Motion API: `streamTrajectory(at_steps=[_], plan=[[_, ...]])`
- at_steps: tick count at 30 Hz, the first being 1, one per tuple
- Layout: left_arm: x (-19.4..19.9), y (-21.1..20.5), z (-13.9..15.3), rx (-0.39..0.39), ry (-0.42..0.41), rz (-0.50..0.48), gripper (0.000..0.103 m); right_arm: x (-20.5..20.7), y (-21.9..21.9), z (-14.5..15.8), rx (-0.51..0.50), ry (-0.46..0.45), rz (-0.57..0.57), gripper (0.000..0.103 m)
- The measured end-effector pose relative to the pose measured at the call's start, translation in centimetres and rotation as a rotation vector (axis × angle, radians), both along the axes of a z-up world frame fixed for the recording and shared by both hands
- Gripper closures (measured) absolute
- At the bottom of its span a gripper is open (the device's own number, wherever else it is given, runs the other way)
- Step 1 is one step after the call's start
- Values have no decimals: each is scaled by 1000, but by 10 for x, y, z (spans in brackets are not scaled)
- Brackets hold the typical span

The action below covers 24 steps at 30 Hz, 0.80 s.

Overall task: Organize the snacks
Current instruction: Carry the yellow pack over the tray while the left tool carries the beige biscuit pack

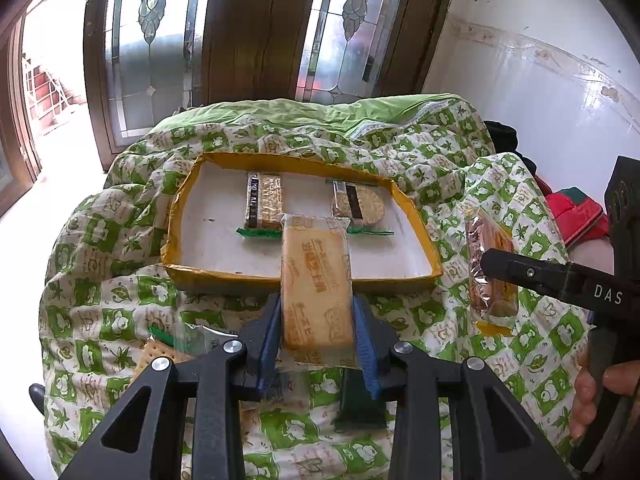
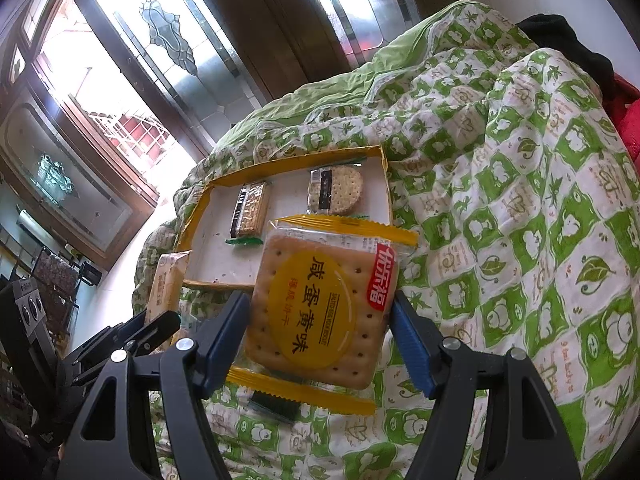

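A shallow yellow-rimmed tray (image 1: 176,240) with a white floor lies on the green-and-white quilt. Inside it lie a rectangular cracker pack (image 1: 264,200) and a round cracker pack (image 1: 360,202). My left gripper (image 1: 316,308) is shut on a long pale-orange biscuit pack (image 1: 316,276), held over the tray's near rim. My right gripper (image 2: 320,304) is shut on a square yellow-labelled cracker packet (image 2: 324,308), held above the quilt right of the tray (image 2: 200,224). The left wrist view shows that packet (image 1: 490,276) edge-on at the right gripper's finger (image 1: 532,274).
A loose cracker packet with a green edge (image 1: 168,350) and a dark green packet (image 1: 360,404) lie on the quilt (image 1: 100,312) near me. Wooden doors with leaded glass (image 1: 248,28) stand behind. A red item (image 1: 576,212) sits at the right, and a hand (image 1: 592,392) holds the right gripper.
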<state>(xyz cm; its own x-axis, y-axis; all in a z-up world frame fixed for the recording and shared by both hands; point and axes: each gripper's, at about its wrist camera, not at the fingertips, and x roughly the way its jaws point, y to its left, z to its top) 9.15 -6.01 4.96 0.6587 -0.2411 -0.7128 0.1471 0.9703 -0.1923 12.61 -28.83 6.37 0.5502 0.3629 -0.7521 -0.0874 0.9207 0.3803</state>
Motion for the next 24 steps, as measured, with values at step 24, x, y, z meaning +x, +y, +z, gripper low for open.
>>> streamTrajectory(at_steps=[24], plan=[[61,0,1,-24,36,13,67,64,-7,1,-23,-5,-35,32]])
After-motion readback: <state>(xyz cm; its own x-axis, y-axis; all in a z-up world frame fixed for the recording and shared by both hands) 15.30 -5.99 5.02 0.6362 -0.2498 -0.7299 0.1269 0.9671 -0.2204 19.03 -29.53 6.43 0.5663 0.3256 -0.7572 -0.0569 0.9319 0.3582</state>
